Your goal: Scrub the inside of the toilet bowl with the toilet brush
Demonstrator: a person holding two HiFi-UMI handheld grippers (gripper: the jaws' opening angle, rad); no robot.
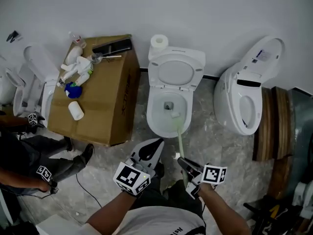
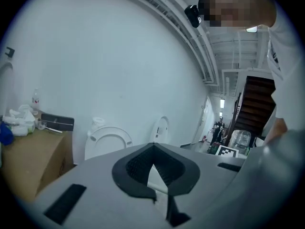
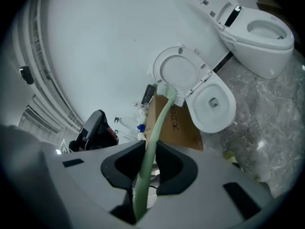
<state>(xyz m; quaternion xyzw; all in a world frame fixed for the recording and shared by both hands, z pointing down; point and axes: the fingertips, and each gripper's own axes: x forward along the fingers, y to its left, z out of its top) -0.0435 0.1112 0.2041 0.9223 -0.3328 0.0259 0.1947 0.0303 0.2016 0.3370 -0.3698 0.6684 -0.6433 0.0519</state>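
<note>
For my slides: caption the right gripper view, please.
Right gripper shut on the green toilet brush, aimed at the open toilet.

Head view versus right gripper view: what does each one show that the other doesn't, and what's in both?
Only the head view shows the left gripper, held beside the right one. Only the right gripper view shows the right gripper close up, its jaws closed on the brush handle. Both show the brush reaching toward the toilet with its lid up, the box and the second toilet.
</note>
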